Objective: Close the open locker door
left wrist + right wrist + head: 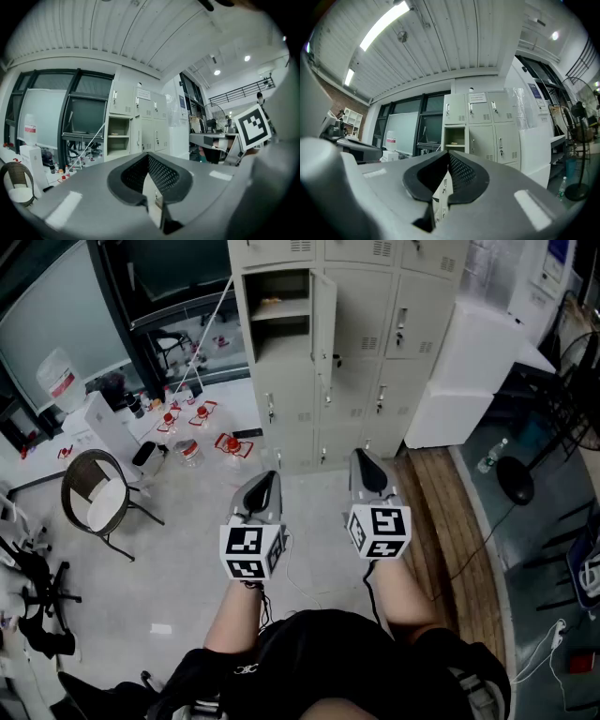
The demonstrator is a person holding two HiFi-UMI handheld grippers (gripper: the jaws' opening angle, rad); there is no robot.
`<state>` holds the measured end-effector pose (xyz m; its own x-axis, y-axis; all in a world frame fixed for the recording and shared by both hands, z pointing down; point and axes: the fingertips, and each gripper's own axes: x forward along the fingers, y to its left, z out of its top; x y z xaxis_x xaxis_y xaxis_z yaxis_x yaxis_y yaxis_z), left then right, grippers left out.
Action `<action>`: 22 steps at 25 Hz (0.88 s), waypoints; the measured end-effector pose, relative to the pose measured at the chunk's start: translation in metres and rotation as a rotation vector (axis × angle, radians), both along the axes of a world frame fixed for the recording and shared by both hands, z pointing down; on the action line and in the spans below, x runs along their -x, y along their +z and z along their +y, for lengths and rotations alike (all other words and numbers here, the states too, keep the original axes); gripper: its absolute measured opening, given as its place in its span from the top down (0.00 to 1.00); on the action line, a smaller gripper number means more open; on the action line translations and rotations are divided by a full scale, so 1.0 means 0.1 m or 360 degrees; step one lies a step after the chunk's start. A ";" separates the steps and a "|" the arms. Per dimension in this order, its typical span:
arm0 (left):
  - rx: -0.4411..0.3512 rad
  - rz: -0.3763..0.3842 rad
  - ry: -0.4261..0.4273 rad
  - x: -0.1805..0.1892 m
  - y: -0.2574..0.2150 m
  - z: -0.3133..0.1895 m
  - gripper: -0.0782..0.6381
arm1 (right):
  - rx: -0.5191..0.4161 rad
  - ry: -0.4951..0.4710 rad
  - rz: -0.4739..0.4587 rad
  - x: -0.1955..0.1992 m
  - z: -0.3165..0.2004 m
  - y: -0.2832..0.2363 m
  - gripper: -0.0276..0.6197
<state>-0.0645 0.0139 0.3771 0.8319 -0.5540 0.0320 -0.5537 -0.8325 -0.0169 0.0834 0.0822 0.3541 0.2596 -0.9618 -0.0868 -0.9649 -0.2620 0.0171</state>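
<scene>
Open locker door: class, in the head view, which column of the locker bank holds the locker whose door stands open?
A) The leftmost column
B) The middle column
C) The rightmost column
A: the open locker sits in the leftmost column of the bank in the head view, with its door swung outward at its right edge, while the lockers in the other columns are shut.

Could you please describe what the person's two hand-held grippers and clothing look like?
Both the left hand-held gripper and right hand-held gripper are grey tapered shells with black mesh-textured pads. Each carries a white cube printed with black square markers. The person's forearms are bare; they wear a black top.
</scene>
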 end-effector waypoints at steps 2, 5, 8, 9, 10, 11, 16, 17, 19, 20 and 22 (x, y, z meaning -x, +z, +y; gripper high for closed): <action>0.0004 -0.0003 -0.0001 0.03 0.00 -0.05 0.89 | 0.0009 -0.0010 -0.0005 0.04 -0.05 0.02 0.94; 0.0009 -0.0003 0.0004 0.08 0.02 -0.10 0.89 | 0.0002 -0.0021 -0.0017 0.11 -0.09 0.03 0.94; 0.0013 -0.0001 0.0015 0.12 0.04 -0.14 0.89 | 0.0000 -0.0018 -0.0018 0.17 -0.13 0.05 0.94; 0.0016 -0.0001 0.0019 0.14 0.05 -0.15 0.89 | 0.0003 -0.0015 -0.0013 0.20 -0.14 0.06 0.94; 0.0019 -0.0003 0.0022 0.16 0.06 -0.17 0.89 | 0.0008 -0.0009 -0.0007 0.22 -0.16 0.06 0.94; 0.0023 -0.0007 0.0024 0.19 0.07 -0.19 0.89 | 0.0012 -0.0002 0.0003 0.24 -0.18 0.06 0.94; 0.0041 -0.0001 0.0045 0.36 0.12 -0.33 0.89 | 0.0015 0.0030 0.0023 0.42 -0.26 0.06 0.94; 0.0040 0.0002 0.0055 0.39 0.11 -0.35 0.89 | 0.0013 0.0041 0.0024 0.46 -0.27 0.06 0.94; 0.0042 0.0009 0.0075 0.45 0.11 -0.38 0.89 | 0.0014 0.0061 0.0014 0.52 -0.29 0.05 0.94; 0.0047 0.0012 0.0083 0.47 0.11 -0.39 0.89 | 0.0017 0.0067 0.0006 0.54 -0.29 0.06 0.94; 0.0063 0.0021 0.0091 0.49 0.13 -0.41 0.89 | 0.0030 0.0076 0.0002 0.57 -0.30 0.08 0.94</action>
<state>-0.1136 -0.0272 0.3902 0.8626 -0.5041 0.0419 -0.5053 -0.8626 0.0236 0.0266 0.0524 0.3623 0.3051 -0.9498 -0.0690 -0.9513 -0.3073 0.0237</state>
